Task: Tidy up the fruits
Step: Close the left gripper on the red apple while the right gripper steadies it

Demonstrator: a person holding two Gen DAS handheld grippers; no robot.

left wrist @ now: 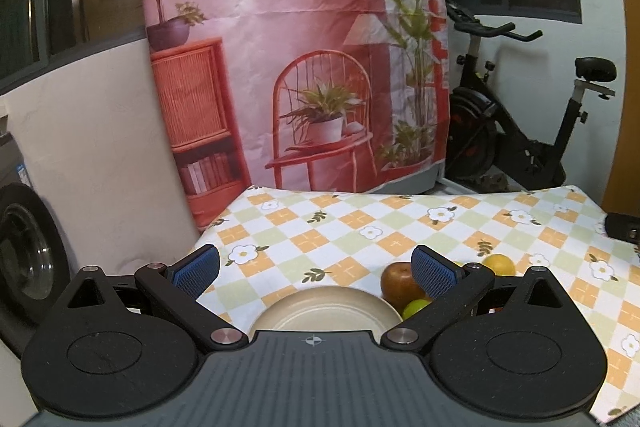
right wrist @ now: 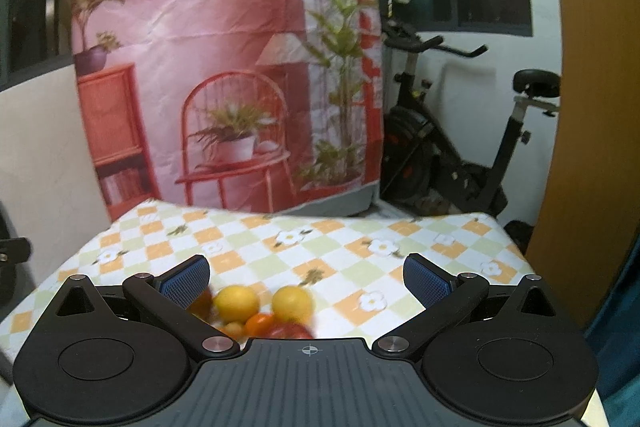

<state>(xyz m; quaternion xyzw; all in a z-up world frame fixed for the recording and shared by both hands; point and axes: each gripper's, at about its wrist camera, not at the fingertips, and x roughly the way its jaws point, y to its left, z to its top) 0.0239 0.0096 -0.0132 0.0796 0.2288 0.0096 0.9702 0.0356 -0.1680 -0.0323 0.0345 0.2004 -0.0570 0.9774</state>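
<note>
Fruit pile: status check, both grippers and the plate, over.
Left gripper open, empty, over the plate. Right gripper open, empty, above the fruit pile. Plate bare where visible, fruits beside it on the tablecloth. Nothing blocking.

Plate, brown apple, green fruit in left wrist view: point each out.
plate (left wrist: 320,311), left wrist view, on its bare cream inside.
brown apple (left wrist: 398,281), left wrist view, on its visible front.
green fruit (left wrist: 414,308), left wrist view, on its exposed top.
</note>
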